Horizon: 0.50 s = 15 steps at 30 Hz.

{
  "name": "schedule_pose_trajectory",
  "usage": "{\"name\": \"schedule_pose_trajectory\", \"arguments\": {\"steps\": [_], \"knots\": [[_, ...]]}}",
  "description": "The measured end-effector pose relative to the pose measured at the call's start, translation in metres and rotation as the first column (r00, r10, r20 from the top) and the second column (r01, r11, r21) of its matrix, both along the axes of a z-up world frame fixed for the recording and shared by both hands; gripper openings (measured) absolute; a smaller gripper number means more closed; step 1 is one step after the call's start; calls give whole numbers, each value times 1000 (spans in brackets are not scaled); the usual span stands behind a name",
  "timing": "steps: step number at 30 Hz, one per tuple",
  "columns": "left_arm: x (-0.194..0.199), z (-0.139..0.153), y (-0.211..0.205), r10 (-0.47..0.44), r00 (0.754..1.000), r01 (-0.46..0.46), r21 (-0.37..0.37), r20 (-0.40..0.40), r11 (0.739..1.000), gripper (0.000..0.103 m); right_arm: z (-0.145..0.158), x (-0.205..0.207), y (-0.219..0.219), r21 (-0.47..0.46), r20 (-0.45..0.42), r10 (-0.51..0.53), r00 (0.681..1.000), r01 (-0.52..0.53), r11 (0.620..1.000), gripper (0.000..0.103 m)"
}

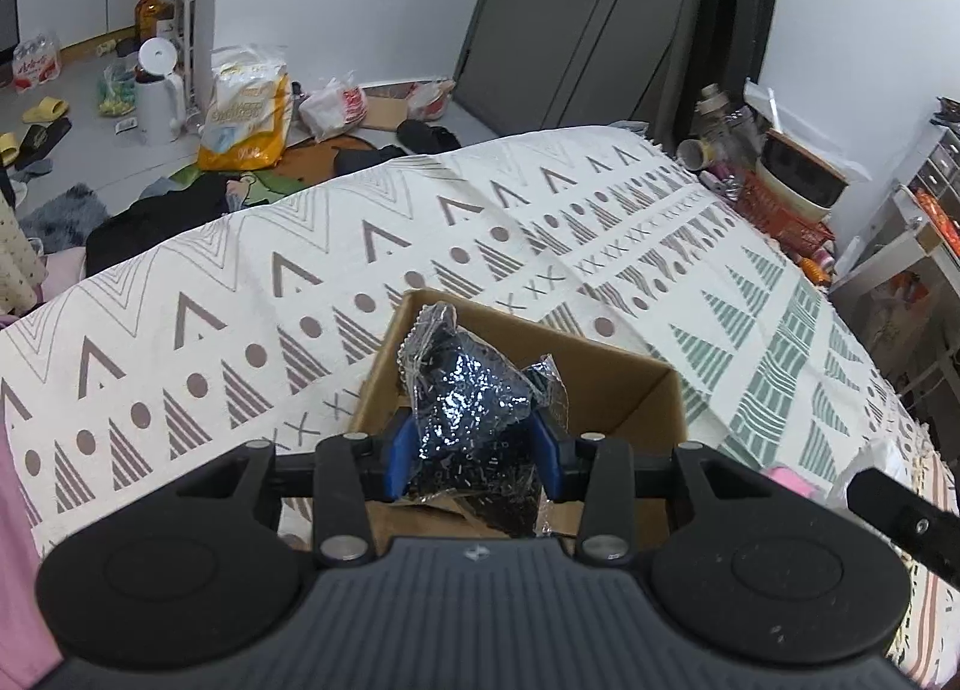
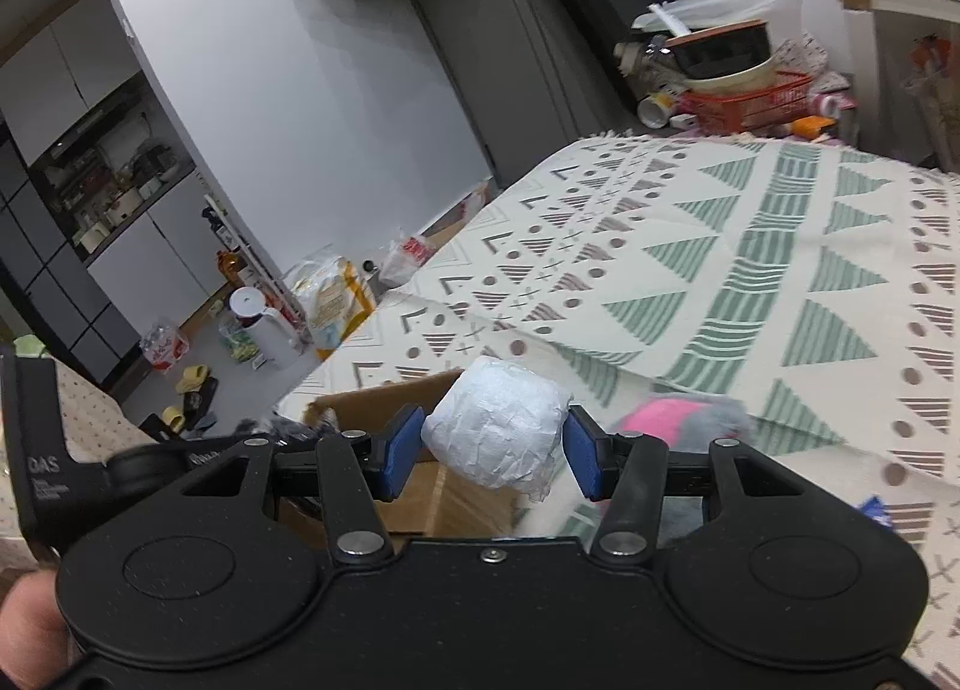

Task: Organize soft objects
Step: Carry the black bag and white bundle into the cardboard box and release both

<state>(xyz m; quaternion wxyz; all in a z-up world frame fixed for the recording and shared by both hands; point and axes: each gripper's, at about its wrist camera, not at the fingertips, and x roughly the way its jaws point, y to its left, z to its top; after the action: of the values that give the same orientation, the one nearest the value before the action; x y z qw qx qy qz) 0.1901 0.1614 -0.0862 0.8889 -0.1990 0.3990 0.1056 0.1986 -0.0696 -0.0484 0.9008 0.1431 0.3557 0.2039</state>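
My left gripper (image 1: 474, 444) is shut on a dark soft item in a clear plastic bag (image 1: 468, 402), held over the open cardboard box (image 1: 624, 384) on the patterned bed cover (image 1: 240, 294). In the right wrist view my right gripper (image 2: 489, 447) is shut on a white crumpled soft bundle (image 2: 495, 429), just right of and above the same box (image 2: 384, 396). A pink and grey fluffy item (image 2: 678, 417) lies on the cover behind the right fingers. Part of the left gripper (image 2: 150, 462) shows at the left edge there.
The bed cover (image 2: 750, 282) stretches wide to the right. An orange basket with bowls (image 2: 744, 96) sits past the bed's far corner. On the floor to the left are a white kettle (image 1: 159, 90), a yellow bag (image 1: 246, 108), slippers and clothes.
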Motion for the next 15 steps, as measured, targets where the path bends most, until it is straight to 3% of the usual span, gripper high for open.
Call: {"name": "schedule_pose_trajectory", "arguments": {"steps": [5, 9, 15], "knots": [[1, 5, 8, 31, 999, -31, -1, 9, 1000, 44, -2, 11, 17, 30, -19, 28, 999, -27, 999, 50], [0, 13, 11, 40, 999, -40, 7, 26, 999, 56, -6, 17, 28, 49, -37, 53, 998, -51, 998, 50], [-2, 20, 11, 45, 999, -45, 13, 9, 999, 61, -8, 22, 41, 98, -52, 73, 996, -68, 993, 51]]}}
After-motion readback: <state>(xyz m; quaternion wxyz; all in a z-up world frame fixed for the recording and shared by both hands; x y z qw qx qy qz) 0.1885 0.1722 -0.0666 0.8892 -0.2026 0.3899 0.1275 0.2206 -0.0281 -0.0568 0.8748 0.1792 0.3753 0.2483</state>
